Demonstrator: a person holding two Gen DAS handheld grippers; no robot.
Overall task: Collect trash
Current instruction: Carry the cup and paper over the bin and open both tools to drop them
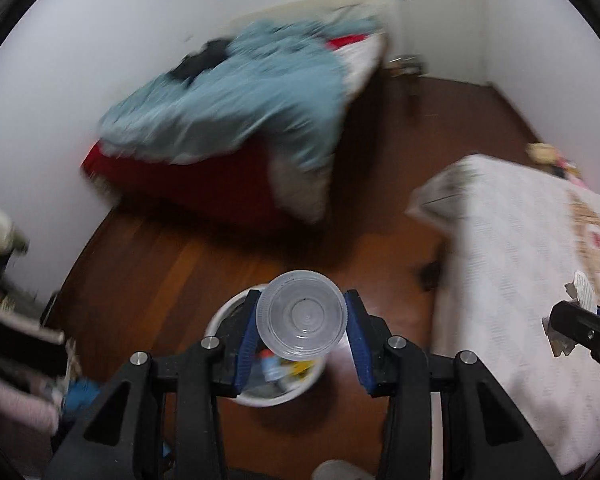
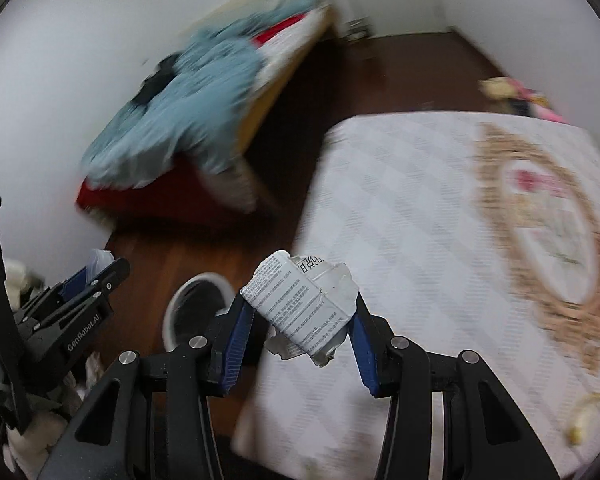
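Note:
My left gripper point(image 1: 302, 316) is shut on a clear plastic cup point(image 1: 302, 314), seen bottom-on, held right above a white trash bin point(image 1: 260, 398) on the wooden floor; the bin holds several pieces of trash. My right gripper point(image 2: 300, 310) is shut on a crumpled white carton point(image 2: 304, 306) with printed text, held over the edge of a white mattress point(image 2: 420, 240). The bin point(image 2: 172, 312) shows to the left of it in the right wrist view. A banana peel point(image 2: 584, 416) lies on the mattress at the lower right.
A bed with a blue blanket point(image 1: 236, 100) and red sheet stands against the far wall. Clutter and clothes point(image 1: 20, 380) pile up at the left. Small items point(image 2: 512, 92) lie on the floor beyond the mattress. Both views are motion-blurred.

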